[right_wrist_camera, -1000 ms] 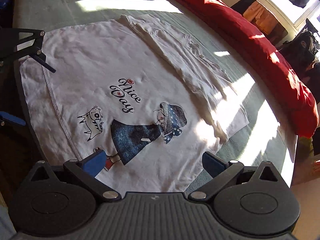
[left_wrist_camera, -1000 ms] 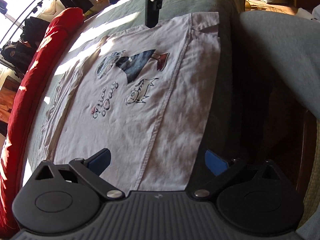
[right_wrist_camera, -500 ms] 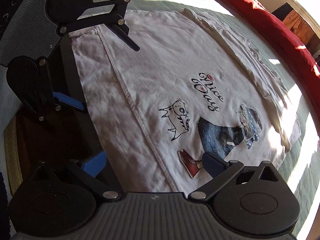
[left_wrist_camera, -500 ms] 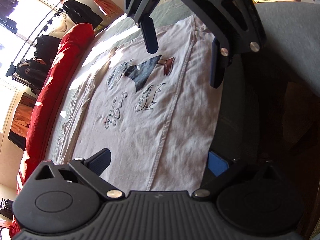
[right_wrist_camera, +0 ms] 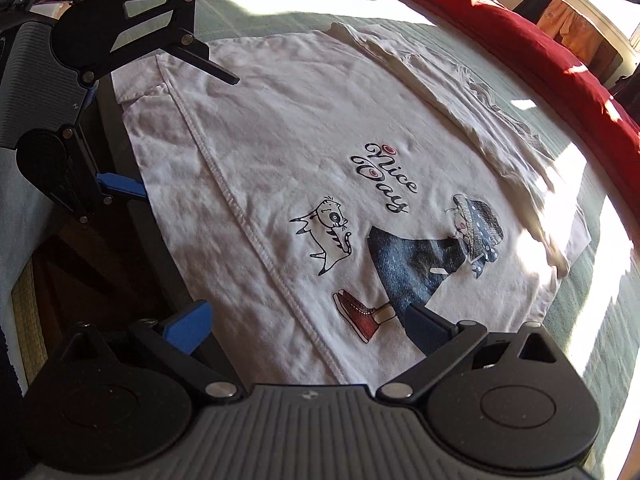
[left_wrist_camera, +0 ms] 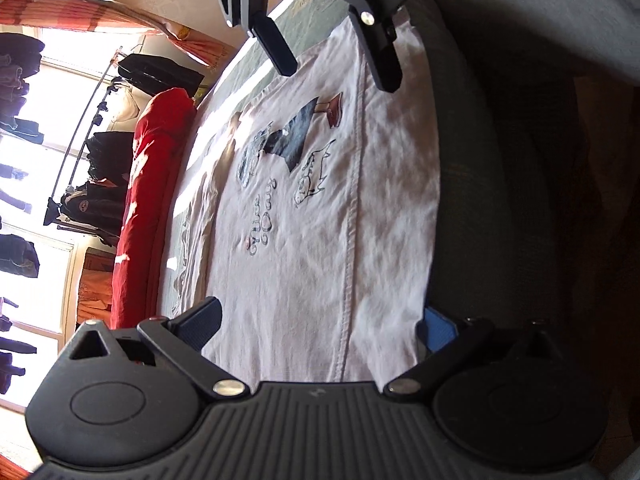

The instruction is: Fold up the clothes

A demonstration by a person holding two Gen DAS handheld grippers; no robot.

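A white T-shirt [left_wrist_camera: 312, 248] [right_wrist_camera: 300, 120] printed with "Nice Day", a cat and a girl lies flat on a green bedspread [right_wrist_camera: 280, 12]. Its far side is folded in as a crumpled strip [right_wrist_camera: 500, 136]. A stitched seam runs along its near side. My left gripper [left_wrist_camera: 320, 326] [right_wrist_camera: 168, 128] is open at one end of the shirt's near edge, one finger over the cloth and the other past the bed's edge. My right gripper [right_wrist_camera: 306, 326] [left_wrist_camera: 334, 64] is open at the other end, near the red shoe print, placed the same way.
A red blanket [left_wrist_camera: 152, 200] [right_wrist_camera: 500, 20] lies rolled along the bed's far side. Dark clothes hang on a rack [left_wrist_camera: 100, 152] by the bright window. Grey fabric [left_wrist_camera: 560, 12] shows beside the bed, above a dark floor.
Both grippers have swung round and come in low over the shirt's near edge. Each now shows large in the other's view. Both have stayed open and the shirt has not moved.
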